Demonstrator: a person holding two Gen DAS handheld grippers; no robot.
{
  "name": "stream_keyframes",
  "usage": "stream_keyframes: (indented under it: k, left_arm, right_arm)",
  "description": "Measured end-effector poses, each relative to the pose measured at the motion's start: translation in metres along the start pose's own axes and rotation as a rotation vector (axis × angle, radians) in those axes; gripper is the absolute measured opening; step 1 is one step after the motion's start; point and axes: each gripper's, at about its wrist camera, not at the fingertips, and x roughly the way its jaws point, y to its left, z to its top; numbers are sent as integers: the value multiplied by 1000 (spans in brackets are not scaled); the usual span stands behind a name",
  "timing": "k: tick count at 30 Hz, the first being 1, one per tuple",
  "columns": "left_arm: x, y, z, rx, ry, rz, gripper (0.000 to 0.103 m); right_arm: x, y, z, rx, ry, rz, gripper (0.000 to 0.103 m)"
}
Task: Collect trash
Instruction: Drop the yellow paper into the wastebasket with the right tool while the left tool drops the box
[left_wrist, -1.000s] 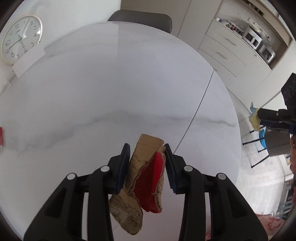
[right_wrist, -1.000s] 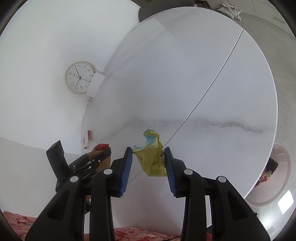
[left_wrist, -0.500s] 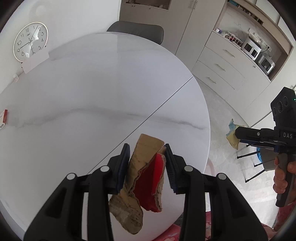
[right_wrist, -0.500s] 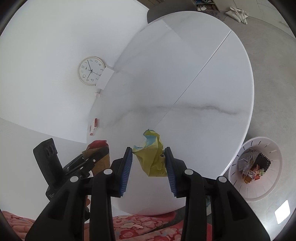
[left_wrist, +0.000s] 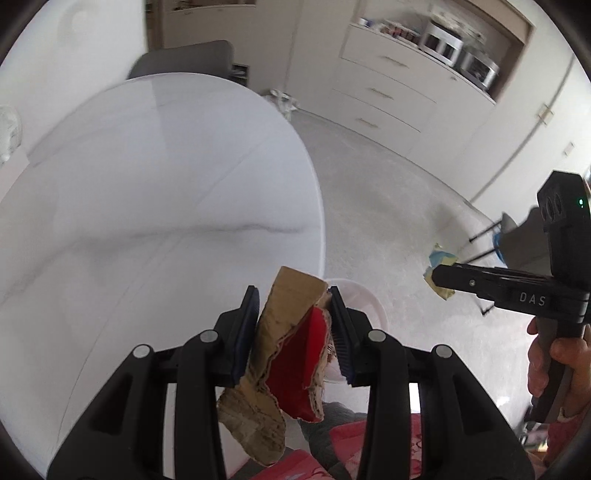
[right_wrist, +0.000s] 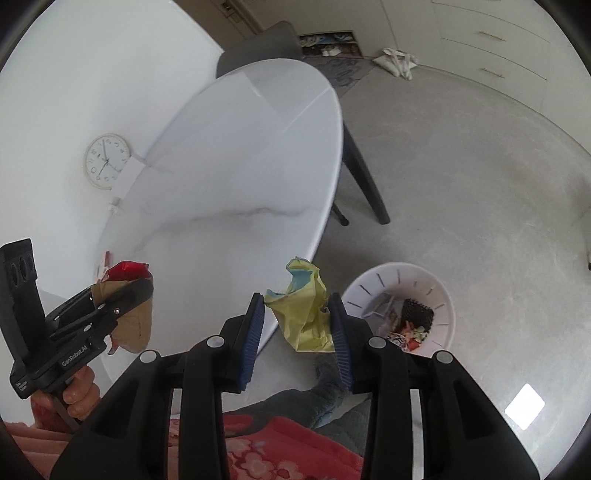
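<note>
Trash is in both tongs and the step in hand looks like carrying it to the white basket (right_wrist: 439, 295) on the floor just off the table's (right_wrist: 236, 177) edge. The left tongs (left_wrist: 293, 325) are closed on a torn cardboard piece with a red face (left_wrist: 284, 354); the right tongs (right_wrist: 297, 321) are clamped on a crumpled yellow wrapper (right_wrist: 306, 317), pads pressing both sides. To do it well, each piece should be brought squarely above the basket's mouth before the grip loosens, right side first, since it seems nearer; the light wrapper could drift, so a low release is safer. The cardboard hangs well below the pads and may snag the rim. The basket already holds scraps. The table is white marble-look with a seam, a small red-and-white item (right_wrist: 103, 264) near its far edge; grey floor, clock (right_wrist: 107, 161), dark chair (right_wrist: 258, 48), pale cabinets (left_wrist: 388, 96).
</note>
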Motion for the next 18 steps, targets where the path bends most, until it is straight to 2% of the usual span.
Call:
stream_keyframes:
  k: [3,5,8,11,14,16,18]
  left_arm:
    - [45,-41,7,104,75,-72,37]
    - [85,-62,8,136,151,-114,37]
    - [138,-86,6,160,241,-123,38]
    - [175,-103,-3,176,298,-108,43]
    - [187,-107,-10,160,324,-101,54]
    - [184,-108,-13,155,313,-99,67]
    - [177,-105,-12,158,290,-89,73]
  right_arm:
    - [-17,-24,-16,29,-27,-67,37]
    - [-30,-40,-26,45,-44,-99,37]
    - [-42,-60,-39,74,-56,-127,37]
    - [-48,-76,-48,103,-56,-131,37]
    - [-52,-83,-51,115,-58,-139,37]
    - [-52,-87,-51,119,-56,-137,37]
    - [-49,-87,-49,118,-52,-134,37]
